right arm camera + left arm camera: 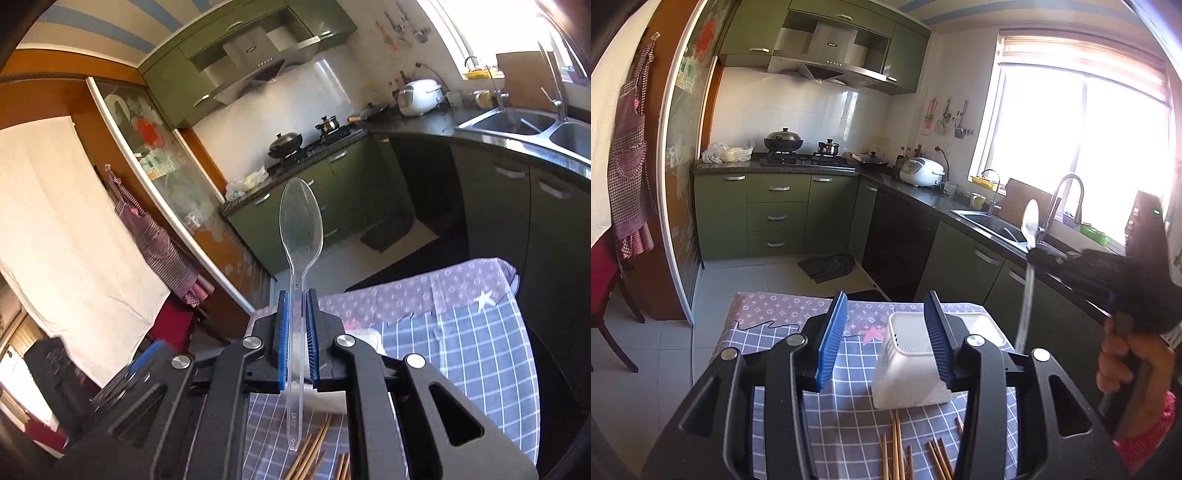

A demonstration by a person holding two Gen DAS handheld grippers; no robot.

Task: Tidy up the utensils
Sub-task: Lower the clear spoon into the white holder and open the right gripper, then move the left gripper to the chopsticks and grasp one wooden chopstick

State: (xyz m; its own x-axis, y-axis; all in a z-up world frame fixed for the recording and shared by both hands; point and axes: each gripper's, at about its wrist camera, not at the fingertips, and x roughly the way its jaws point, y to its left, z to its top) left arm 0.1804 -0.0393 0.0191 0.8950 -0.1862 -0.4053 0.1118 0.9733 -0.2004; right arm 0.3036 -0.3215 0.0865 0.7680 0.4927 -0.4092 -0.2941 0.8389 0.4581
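A: How far along is the sorting?

B: Early, I'd say. The white holder (916, 363) stands on the checked tablecloth (846, 413), and nothing pokes above its rim in the left wrist view. Its inside is mostly hidden, so I can't tell whether anything lies low in it.

A: And the utensils?

B: The wooden chopsticks (897, 450) lie loose on the cloth just in front of the holder, on the near side, several of them fanned out. None are sorted yet.

A: What about the spoon?

B: The right gripper (296, 332) is clamped narrow on the clear plastic spoon (301, 229), pads on the handle, bowl up. It hangs in the air to the right of the holder, above rim height, not yet over the opening.

A: The left one?

B: The left gripper (884, 332) is partly open with nothing between its blue pads, aimed at the holder from the near side.

A: So what's left?

B: Probably dropping the spoon in, then gathering every chopstick.
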